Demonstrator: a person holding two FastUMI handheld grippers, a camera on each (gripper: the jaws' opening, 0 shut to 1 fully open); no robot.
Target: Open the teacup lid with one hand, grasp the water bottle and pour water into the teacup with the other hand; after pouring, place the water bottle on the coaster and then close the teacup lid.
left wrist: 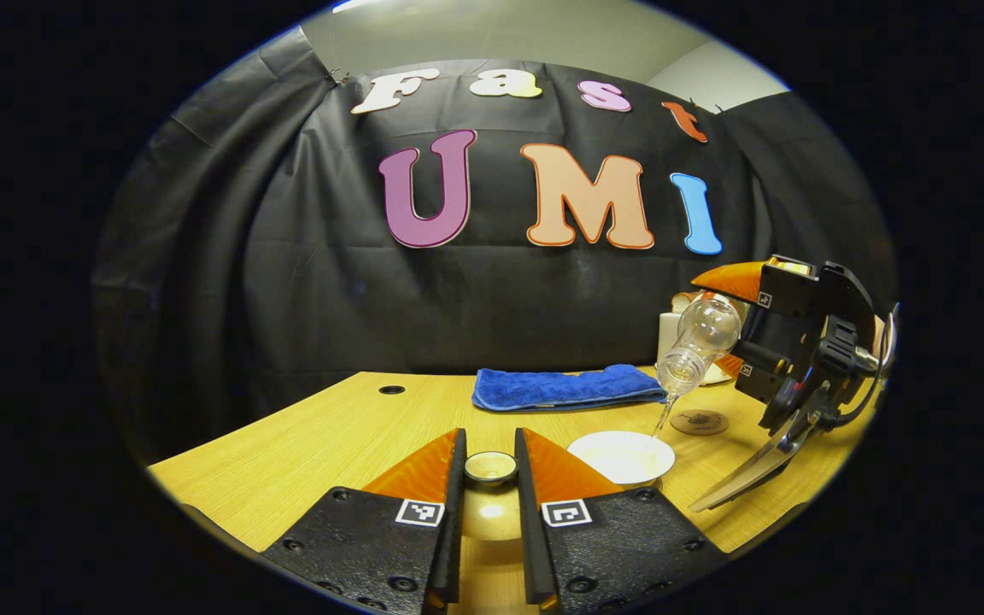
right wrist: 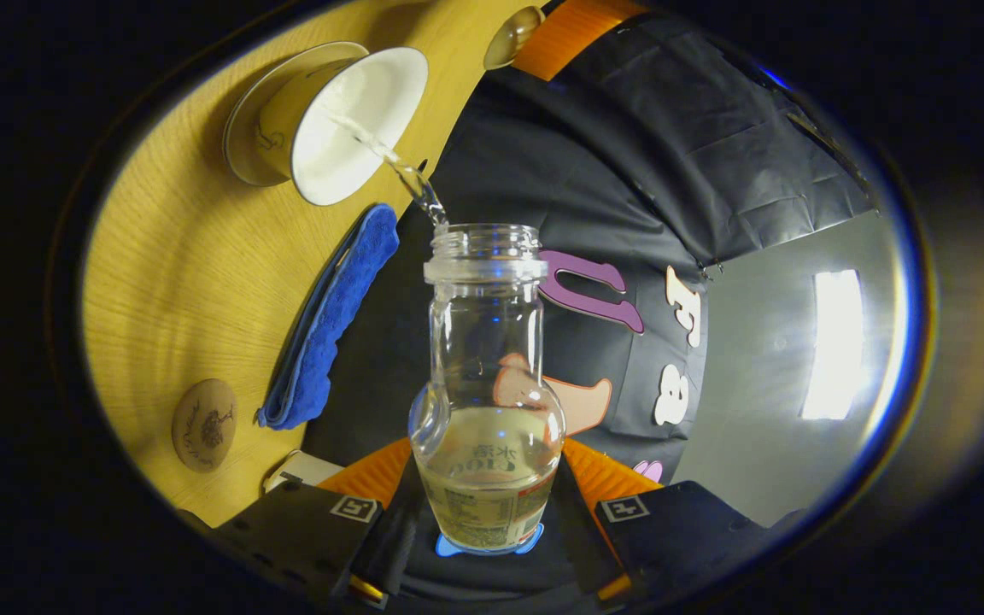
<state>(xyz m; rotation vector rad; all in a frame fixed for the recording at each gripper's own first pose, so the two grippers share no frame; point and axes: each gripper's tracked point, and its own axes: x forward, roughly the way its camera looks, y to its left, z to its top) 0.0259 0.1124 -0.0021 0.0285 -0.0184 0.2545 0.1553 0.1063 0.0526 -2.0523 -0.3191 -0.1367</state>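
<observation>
The right gripper (right wrist: pixel 485 504), tipped steeply, clamps the water bottle (right wrist: pixel 485 401), its stream reaching the open teacup (right wrist: pixel 347 128) at eleven o'clock. The left gripper (left wrist: pixel 490 487), level above the table (left wrist: pixel 287 453), pinches the lid (left wrist: pixel 490 467). The coaster (left wrist: pixel 699 421) lies beyond the cup in the left gripper view.

White teacup (right wrist: pixel 347 128), blue cloth (left wrist: pixel 567 386), seemingly wood-grain table (left wrist: pixel 304 453)

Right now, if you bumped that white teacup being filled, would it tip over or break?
It probably would not tip easily: the teacup sits on a saucer on the table, and the water going in adds weight. It looks like glazed ceramic, so likely slippery and breakable. A bump might slosh water out.
</observation>
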